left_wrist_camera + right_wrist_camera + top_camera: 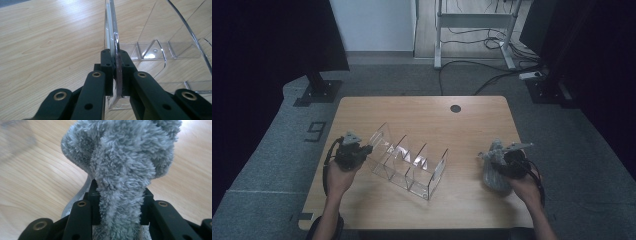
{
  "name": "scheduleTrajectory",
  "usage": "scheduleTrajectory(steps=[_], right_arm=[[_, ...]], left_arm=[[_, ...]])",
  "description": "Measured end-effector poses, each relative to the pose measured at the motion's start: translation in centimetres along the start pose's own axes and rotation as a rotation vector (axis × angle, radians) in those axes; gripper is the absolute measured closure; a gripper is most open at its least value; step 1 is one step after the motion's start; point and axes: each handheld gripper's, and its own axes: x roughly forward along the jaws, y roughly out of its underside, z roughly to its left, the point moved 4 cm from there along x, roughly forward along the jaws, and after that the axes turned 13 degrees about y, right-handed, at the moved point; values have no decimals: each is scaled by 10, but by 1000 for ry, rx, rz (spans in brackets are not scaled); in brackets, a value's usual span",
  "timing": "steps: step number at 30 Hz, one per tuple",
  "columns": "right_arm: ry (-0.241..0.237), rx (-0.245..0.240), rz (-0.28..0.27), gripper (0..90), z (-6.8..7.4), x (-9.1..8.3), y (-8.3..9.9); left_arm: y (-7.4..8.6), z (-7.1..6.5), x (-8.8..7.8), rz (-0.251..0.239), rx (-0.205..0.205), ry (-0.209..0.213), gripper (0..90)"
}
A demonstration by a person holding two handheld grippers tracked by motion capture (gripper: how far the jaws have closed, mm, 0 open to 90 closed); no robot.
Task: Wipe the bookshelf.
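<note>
So on the worktop (472, 120) there's a clear acrylic organizer (408, 165) sitting middle-left. The left gripper (115, 72) is clamped on its end wall, pinning it. The right gripper (120, 207) has a fluffy grey cloth (122, 162) bunched between its jaws, over at the right edge. Looks like wipe-down prep; next the cloth needs carrying across to the dividers.

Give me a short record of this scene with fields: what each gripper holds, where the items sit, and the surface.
surface: wooden table
left gripper: shut on the end wall of the clear acrylic organizer
organizer position: left of table centre, set at an angle, compartments look empty
right gripper: shut on the grey fluffy cloth
cloth position: near the table's right edge, bunched, lower part resting on the wood
</note>
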Motion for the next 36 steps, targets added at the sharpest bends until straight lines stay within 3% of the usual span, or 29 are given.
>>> scheduleTrajectory(steps=[13, 31, 36], right_arm=[[-116, -80, -94, 638, 45, -17, -33], [-219, -160, -162, 640, 106, -4, -75], [-216, -176, -161, 656, 115, -1, -80]], left_arm=[[0, 0, 0, 0, 1, 0, 851], [0, 1, 1, -2, 13, 1, 854], [-1, 1, 2, -4, 9, -4, 856]])
